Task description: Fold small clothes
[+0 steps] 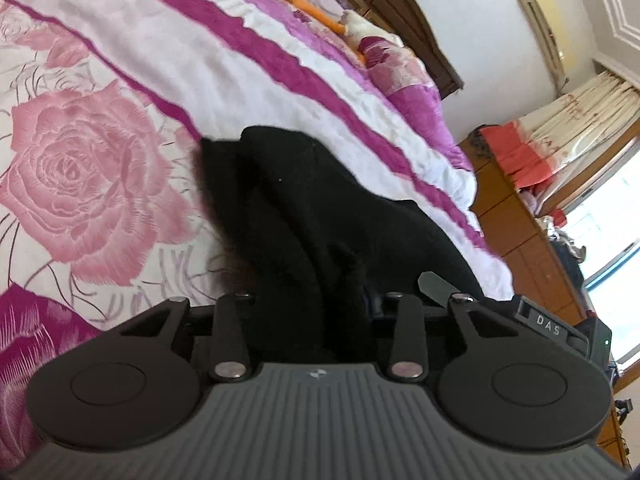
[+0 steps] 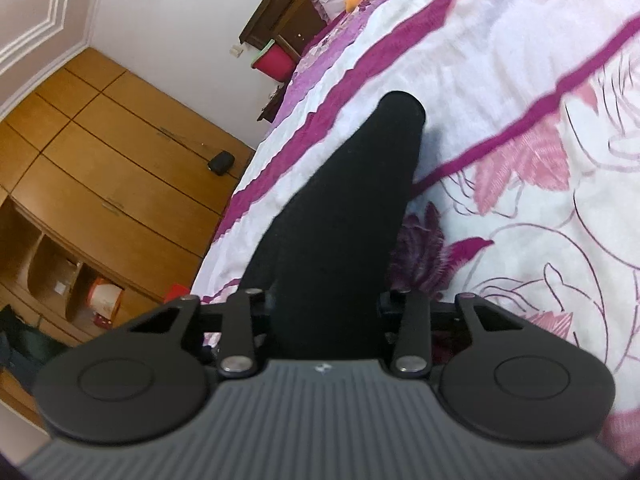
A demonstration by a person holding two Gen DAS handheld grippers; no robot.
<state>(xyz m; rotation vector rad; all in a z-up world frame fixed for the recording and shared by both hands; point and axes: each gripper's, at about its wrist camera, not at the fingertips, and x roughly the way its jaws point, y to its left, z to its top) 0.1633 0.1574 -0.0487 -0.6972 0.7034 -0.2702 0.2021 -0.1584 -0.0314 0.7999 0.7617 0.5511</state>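
Bed (image 1: 280, 64) quilt under me; left gripper (image 1: 316, 300) and right gripper (image 2: 324, 304) each pinch black cloth (image 2: 352, 216), fingertips hidden, so slack could slip out mid-fold.

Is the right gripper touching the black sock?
Touching. In the right wrist view the black sock runs straight out of the right gripper, pinched there and hanging over the flowery bedspread.
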